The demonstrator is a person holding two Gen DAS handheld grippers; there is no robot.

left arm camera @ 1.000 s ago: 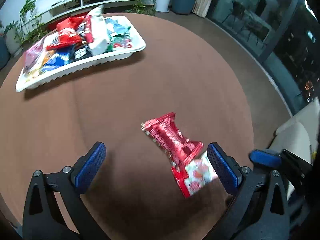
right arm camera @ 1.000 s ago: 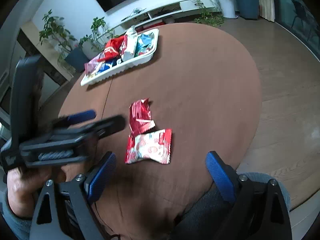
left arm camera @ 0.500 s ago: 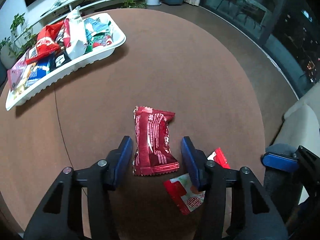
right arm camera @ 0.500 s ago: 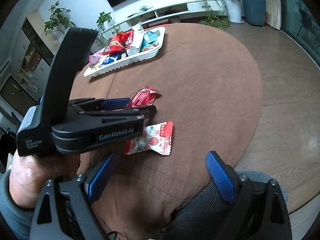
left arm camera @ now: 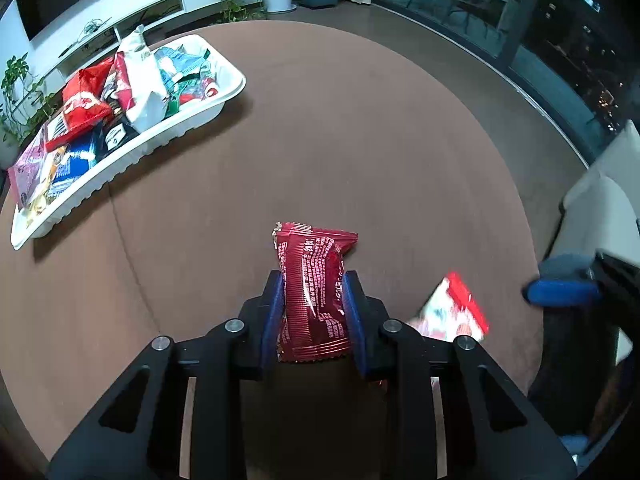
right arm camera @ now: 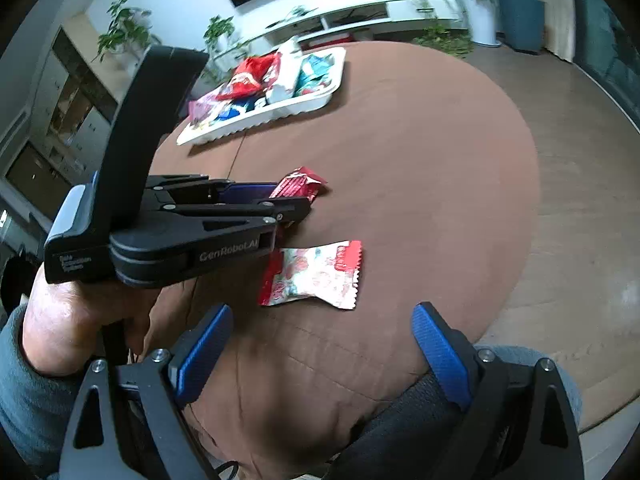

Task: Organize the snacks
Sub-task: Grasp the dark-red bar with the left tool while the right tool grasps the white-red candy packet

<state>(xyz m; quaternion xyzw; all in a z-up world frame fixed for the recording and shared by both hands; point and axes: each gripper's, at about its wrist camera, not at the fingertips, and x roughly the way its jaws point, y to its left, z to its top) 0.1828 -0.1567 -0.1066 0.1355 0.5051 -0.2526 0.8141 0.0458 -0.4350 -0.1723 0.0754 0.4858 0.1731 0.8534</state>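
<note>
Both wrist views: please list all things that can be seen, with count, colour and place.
table: one, brown, round, under everything.
tray: one, white, far left part of the table, full of mixed snack packets.
red packet: one, dark red, between the pads of the left tool.
white packet: one, white and red, flat on the table near the front edge.
plants: several, green, by the wall behind the table.
left tool: one, black with blue pads, closing on the red packet.
right tool: one, black with blue pads, open, holding nothing.
hand: one, holding the left tool.
</note>
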